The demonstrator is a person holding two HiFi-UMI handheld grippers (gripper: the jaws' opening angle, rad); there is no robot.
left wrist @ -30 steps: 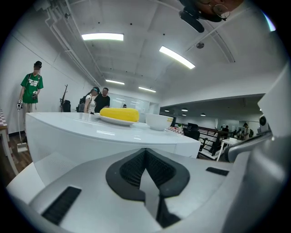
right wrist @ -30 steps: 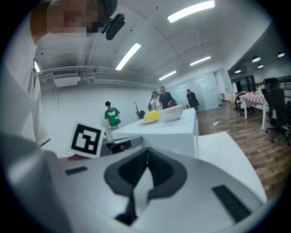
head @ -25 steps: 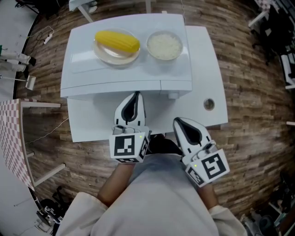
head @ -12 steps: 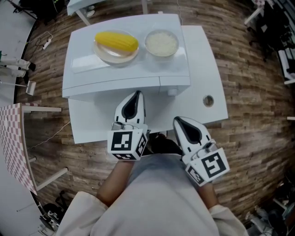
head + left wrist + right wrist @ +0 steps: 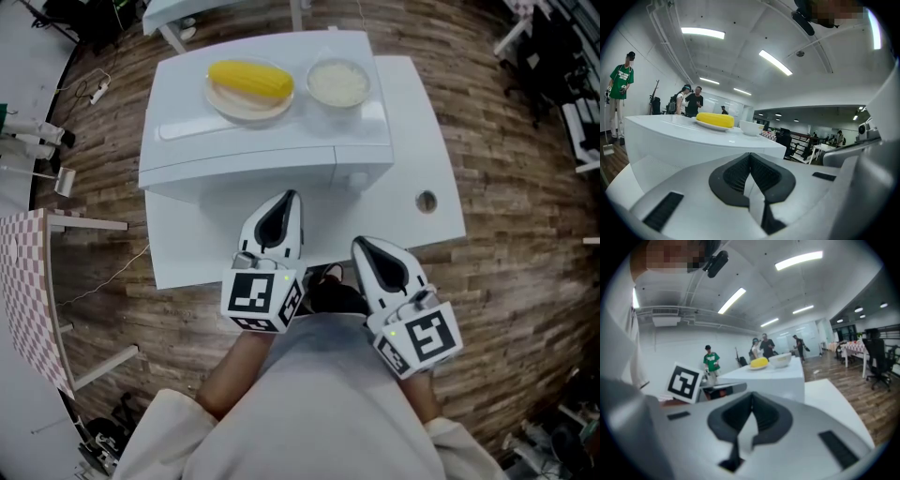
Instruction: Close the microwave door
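The white microwave (image 5: 244, 131) stands on a white table (image 5: 412, 112), and its door looks flush with the front. On its top sit a plate with a yellow corn cob (image 5: 250, 80) and a bowl of rice (image 5: 337, 84). My left gripper (image 5: 287, 201) is shut and empty, its tip just before the microwave's front edge. My right gripper (image 5: 362, 247) is also shut and empty, nearer to me and apart from the microwave. In the left gripper view the shut jaws of the left gripper (image 5: 750, 154) point at the microwave (image 5: 684, 140). The right gripper (image 5: 752, 397) sees the microwave (image 5: 778, 380) ahead.
The table has a round cable hole (image 5: 427, 201) at its right. A checkered table (image 5: 28, 281) stands to the left on the wooden floor. Chairs and white desks ring the room. Several people stand far behind the microwave (image 5: 693, 101).
My left gripper has shifted a little to the right and forward, toward the microwave's front. The right gripper holds about the same spot in view. Both stay shut.
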